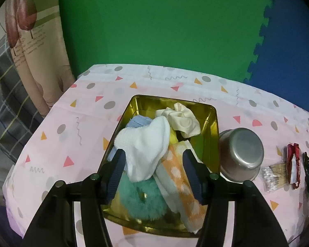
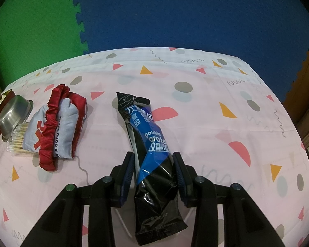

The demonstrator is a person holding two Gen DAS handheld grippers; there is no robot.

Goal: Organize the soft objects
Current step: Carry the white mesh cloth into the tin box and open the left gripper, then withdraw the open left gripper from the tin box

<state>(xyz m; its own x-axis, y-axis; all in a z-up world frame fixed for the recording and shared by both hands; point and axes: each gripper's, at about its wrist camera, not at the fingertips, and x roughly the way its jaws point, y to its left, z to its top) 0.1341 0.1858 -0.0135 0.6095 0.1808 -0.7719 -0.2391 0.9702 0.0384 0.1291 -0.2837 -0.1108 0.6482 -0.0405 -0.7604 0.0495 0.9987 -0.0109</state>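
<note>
A gold tin (image 1: pixel 213 123) holds soft things: a white cloth (image 1: pixel 143 142), a cream scrunchie (image 1: pixel 182 119), a teal fluffy scrunchie (image 1: pixel 141 199), an orange dotted cloth (image 1: pixel 181 177) and a light blue cloth (image 1: pixel 139 121). My left gripper (image 1: pixel 154 158) is open above the tin, its fingers either side of the white cloth. My right gripper (image 2: pixel 153 160) is open around a black and blue snack packet (image 2: pixel 150 144) lying on the table. A grey and red satin eye mask (image 2: pixel 57 127) lies left of the packet.
An upturned steel bowl (image 1: pixel 242 154) stands right of the tin, also in the right wrist view (image 2: pixel 13 113). A pack of cotton swabs (image 2: pixel 17 142) lies by the eye mask. The table has a pink patterned cloth (image 2: pixel 216 107). Green and blue foam mats stand behind.
</note>
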